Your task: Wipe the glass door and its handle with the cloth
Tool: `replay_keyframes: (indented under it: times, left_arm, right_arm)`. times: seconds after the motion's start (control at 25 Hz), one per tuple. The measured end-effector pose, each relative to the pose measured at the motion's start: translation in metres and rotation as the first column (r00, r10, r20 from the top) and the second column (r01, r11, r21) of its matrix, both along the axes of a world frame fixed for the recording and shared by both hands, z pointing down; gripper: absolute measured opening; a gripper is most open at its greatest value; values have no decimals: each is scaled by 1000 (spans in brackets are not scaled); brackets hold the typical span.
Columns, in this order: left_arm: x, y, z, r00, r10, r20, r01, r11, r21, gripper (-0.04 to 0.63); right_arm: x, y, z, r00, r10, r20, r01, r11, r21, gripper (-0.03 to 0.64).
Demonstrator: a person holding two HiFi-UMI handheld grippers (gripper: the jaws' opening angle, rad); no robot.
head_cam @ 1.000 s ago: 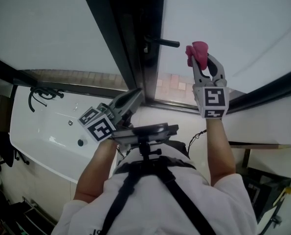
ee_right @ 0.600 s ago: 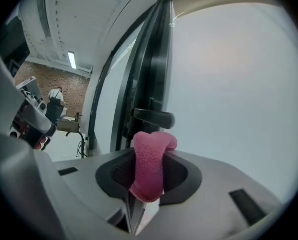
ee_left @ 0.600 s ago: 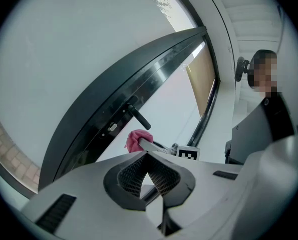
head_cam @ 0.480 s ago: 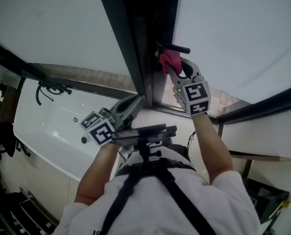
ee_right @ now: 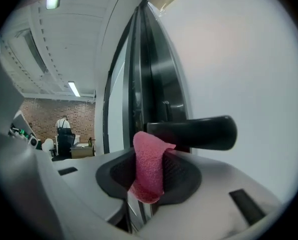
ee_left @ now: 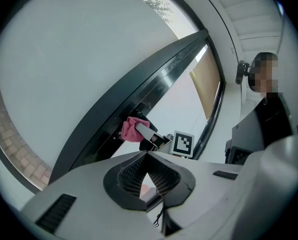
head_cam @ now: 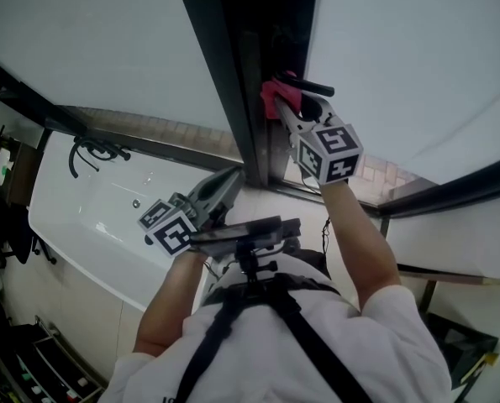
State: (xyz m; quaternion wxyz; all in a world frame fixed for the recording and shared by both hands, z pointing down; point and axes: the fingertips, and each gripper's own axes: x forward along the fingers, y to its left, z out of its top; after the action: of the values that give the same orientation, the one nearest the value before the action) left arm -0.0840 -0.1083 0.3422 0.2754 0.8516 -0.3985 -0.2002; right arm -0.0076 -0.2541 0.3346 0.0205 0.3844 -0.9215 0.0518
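My right gripper (head_cam: pixel 285 106) is shut on a pink cloth (head_cam: pixel 276 95) and holds it against the black lever handle (head_cam: pixel 313 88) of the glass door (head_cam: pixel 409 65), at the handle's root by the dark frame (head_cam: pixel 233 74). In the right gripper view the cloth (ee_right: pixel 150 170) sticks up between the jaws just under the handle (ee_right: pixel 194 132). My left gripper (head_cam: pixel 226 180) hangs lower left, near the frame's foot, shut with nothing in it. From the left gripper view the jaws (ee_left: pixel 146 156) meet at the tips, and the cloth (ee_left: pixel 132 129) shows beyond.
A white bathtub (head_cam: pixel 90 242) with a black tap (head_cam: pixel 94 151) lies at lower left. Frosted glass panes (head_cam: pixel 98 40) flank the dark frame. A camera bracket (head_cam: pixel 245 233) sits on the person's chest harness. A person (ee_right: pixel 63 129) stands far off in the right gripper view.
My right gripper has carried the pink cloth leftward from the open glass pane onto the door handle. The left gripper has barely moved.
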Motion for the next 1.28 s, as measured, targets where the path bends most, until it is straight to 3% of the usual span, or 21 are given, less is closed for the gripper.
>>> replay_keyframes:
  times: [0.48,0.68,0.84,0.96,1.08,1.28]
  left_arm:
    - [13,-10,3,999,53,3,-53,998,-19,-8]
    - [18,-10,7,997,70,9,-70,997,-33,-9]
    - [21,-11,11,996,87,9,-87,995,-44,-8]
    - [23,-13,12,995,99,12,-98,994,-55,-8]
    - [23,-13,14,995,99,17,-97,993,-68,-8]
    - [20,-13,22,996,85,25,-83,992,-92,-8]
  right_arm:
    - [56,13,-3,996,74,51,-74,997,-7,104]
    - [102,19,-3,972,219,83,-222,974,36,104]
    - [130,19,13,945,317,74,-320,947,20,105]
    - [119,21,29,952,306,22,-307,952,3,105]
    - [89,22,44,961,261,-97,-261,965,9,106]
    - [38,16,35,961,190,-202,-159,974,161,106]
